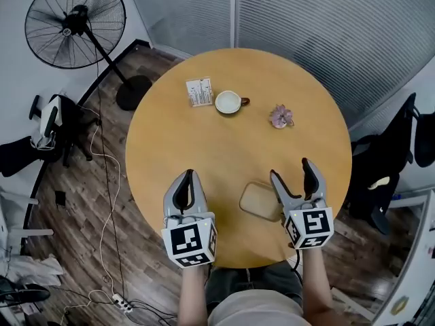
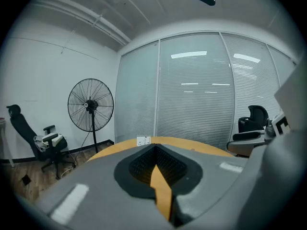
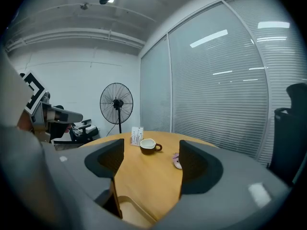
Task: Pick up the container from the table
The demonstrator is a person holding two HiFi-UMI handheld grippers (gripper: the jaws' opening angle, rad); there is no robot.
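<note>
The container (image 1: pixel 259 200) is a shallow tan tray with rounded corners, lying near the table's front edge. My right gripper (image 1: pixel 290 169) is open just right of it, and its left finger overlaps the tray's right rim in the head view. In the right gripper view the container (image 3: pixel 130 213) shows low between the spread jaws of the right gripper (image 3: pixel 151 159), close to the left one. Whether that jaw touches it I cannot tell. My left gripper (image 1: pixel 188 176) hovers over bare wood left of the tray. In its own view the left gripper (image 2: pixel 154 151) is shut on nothing.
On the round wooden table (image 1: pixel 204 148), the far half holds a white cup (image 1: pixel 228 102), a small card stand (image 1: pixel 199 91) and a pink object (image 1: pixel 280 116). A standing fan (image 1: pixel 75 22) and an office chair (image 1: pixel 51 124) are at the left. Slatted glass walls run behind.
</note>
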